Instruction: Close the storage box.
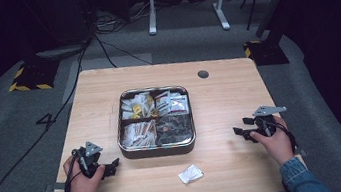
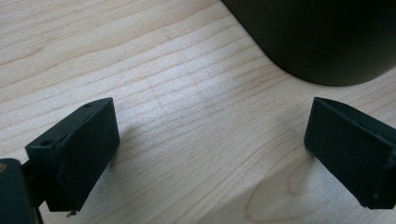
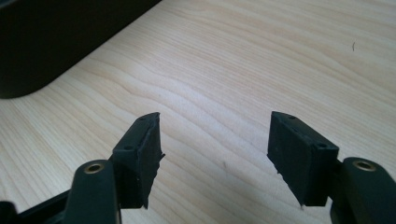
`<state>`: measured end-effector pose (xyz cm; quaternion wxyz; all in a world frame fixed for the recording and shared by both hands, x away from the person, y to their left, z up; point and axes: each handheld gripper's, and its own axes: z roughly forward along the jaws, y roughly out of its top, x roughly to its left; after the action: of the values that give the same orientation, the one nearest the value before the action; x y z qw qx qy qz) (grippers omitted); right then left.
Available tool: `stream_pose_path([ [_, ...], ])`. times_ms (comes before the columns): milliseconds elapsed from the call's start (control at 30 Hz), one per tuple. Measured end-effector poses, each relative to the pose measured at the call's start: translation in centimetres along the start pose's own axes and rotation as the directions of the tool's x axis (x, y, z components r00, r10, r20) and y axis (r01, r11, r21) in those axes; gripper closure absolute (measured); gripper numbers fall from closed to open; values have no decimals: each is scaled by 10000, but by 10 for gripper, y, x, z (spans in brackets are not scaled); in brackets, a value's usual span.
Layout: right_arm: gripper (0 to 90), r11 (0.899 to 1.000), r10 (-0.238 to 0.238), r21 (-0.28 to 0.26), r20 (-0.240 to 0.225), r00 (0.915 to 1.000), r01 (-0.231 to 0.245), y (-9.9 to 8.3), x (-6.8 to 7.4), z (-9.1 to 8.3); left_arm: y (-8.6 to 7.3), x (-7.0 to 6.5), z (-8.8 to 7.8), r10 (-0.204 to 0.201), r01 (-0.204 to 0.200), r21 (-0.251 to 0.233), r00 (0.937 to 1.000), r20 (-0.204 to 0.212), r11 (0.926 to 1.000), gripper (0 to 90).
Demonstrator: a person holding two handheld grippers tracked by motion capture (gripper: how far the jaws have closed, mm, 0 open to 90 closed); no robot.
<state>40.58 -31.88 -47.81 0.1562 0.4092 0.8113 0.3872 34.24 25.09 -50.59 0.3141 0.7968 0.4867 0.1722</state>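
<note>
Wooden table (image 1: 228, 93): tray (image 1: 159, 150), white packet (image 1: 190, 174).

A square dark tray (image 1: 158, 150) with four filled compartments sits mid-table, small white packet (image 1: 190, 174) nearby

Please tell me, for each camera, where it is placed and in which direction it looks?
High view: above the person's side, facing forward and down on the table, tray, white packet; both hands show.
Left gripper view: on the left gripper, facing the wood; open fingers.
Right gripper view: on the right gripper, likewise.
Both gripper views share the tray's dark wall.
</note>
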Motion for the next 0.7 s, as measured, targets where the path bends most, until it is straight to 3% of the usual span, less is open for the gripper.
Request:
stream_pose_path([
  [233,353,9998,-150,125,5,9999,149,-12,1,6,0,0,1,1,-2,-32,10000,-42,10000,32],
  [367,337,9978,-479,469,192,9987,469,-18,2,12,1,0,1,11,-11,-15,10000,-48,10000,30],
  [467,290,9970,-674,395,368,9970,660,-19,4,14,1,0,1,20,-20,-16,10000,-51,10000,30],
  [533,180,9968,-750,286,250,9969,742,-20,5,17,1,0,1,11,-11,-16,10000,-51,10000,29],
  [700,142,9962,-797,373,193,9966,789,-19,5,19,1,0,1,22,-22,-14,10000,-52,10000,30],
])
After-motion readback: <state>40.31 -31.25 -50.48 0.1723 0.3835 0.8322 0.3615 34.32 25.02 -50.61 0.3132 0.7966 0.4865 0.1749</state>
